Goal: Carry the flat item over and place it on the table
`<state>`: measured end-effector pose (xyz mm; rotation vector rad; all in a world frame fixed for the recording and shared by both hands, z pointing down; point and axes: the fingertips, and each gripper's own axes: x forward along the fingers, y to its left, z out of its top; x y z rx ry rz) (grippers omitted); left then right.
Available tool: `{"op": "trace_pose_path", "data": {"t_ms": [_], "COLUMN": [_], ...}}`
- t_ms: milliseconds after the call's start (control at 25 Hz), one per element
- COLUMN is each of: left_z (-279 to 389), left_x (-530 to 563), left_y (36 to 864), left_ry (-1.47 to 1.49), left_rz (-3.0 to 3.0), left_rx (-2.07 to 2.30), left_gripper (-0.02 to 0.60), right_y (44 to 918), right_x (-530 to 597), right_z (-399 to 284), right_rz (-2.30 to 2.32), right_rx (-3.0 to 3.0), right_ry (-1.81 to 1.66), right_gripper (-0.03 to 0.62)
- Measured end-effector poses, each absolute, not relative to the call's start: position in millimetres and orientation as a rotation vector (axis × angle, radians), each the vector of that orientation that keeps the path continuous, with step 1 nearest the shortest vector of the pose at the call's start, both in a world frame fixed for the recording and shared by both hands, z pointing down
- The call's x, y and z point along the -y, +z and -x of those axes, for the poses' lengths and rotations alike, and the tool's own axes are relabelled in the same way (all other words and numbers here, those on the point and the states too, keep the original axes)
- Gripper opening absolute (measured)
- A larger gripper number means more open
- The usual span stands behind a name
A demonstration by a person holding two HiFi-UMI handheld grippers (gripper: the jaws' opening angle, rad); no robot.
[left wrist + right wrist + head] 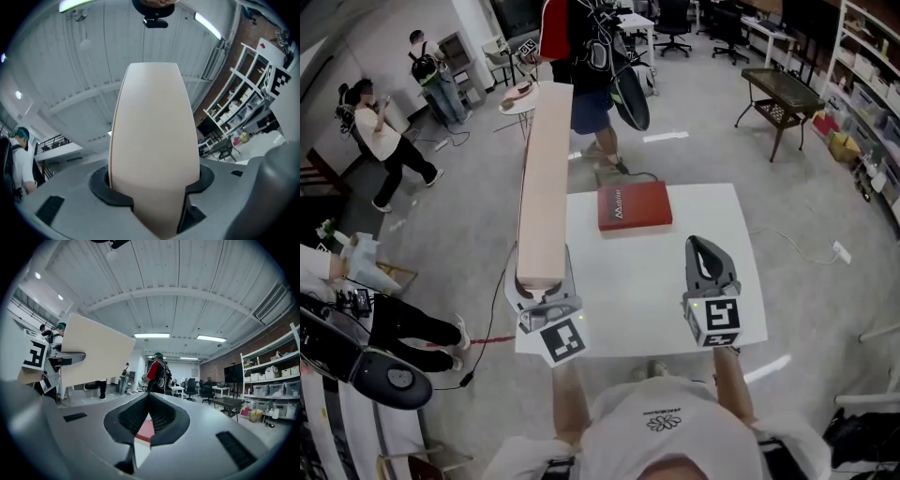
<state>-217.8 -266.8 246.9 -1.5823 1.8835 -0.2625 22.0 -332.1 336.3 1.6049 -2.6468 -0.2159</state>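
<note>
Flat beige board: held at its near end by the left gripper, turned on edge so that only its narrow face is seen from the head view. In the left gripper view the fingers are spread moderately wide and pressed against both broad faces of the board, which fills the gap and runs straight away from the camera. In the head view the board lies along the left edge of the white surface, with its far end past that surface and over the floor. It is seen from the right gripper view as a broad pale panel raised in the air at the left, clear of the surface.

Right gripper: held over the near right part of the white surface. Its fingers are closed tip to tip and nothing is gripped; only the surface and a patch of red show through the small gap behind the tips.

Red box: lying flat at the far edge of the white surface, well apart from both grippers. White lettering is on its lid, not legible.

Beyond the surface: a person in a red and black top is standing on the floor. A dark low table is noted at far right, and two more people at far left.
</note>
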Motion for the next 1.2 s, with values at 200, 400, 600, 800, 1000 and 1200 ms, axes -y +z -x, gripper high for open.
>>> {"op": "trace_pose_path", "data": {"t_ms": [200,400,600,800,1000,1200], "left_z": [217,209,195,192,203,209], "left_x": [270,277,280,276,277,277], "left_y": [253,259,268,284,286,284], "left_ry": [-0.45,-0.637,-0.828,-1.013,-1.09,-1.136], "left_rz": [1.515,1.412,1.294,1.113,1.033,0.974], "left_rx": [-1.84,-1.712,-1.531,-1.374,-1.338,-1.29], "left_gripper": [0.291,0.29,0.29,0.29,0.29,0.29], "right_y": [335,334,333,334,333,332], "right_x": [334,338,336,335,339,342], "right_z": [-30,-35,-38,-43,-49,-52], "right_rz": [-1.618,-1.619,-1.603,-1.615,-1.632,-1.645], "right_rx": [2.646,2.649,2.66,2.648,2.643,2.64], "right_ry": [-0.222,-0.232,-0.244,-0.25,-0.243,-0.234], "right_gripper": [0.011,0.011,0.011,0.011,0.011,0.011]}}
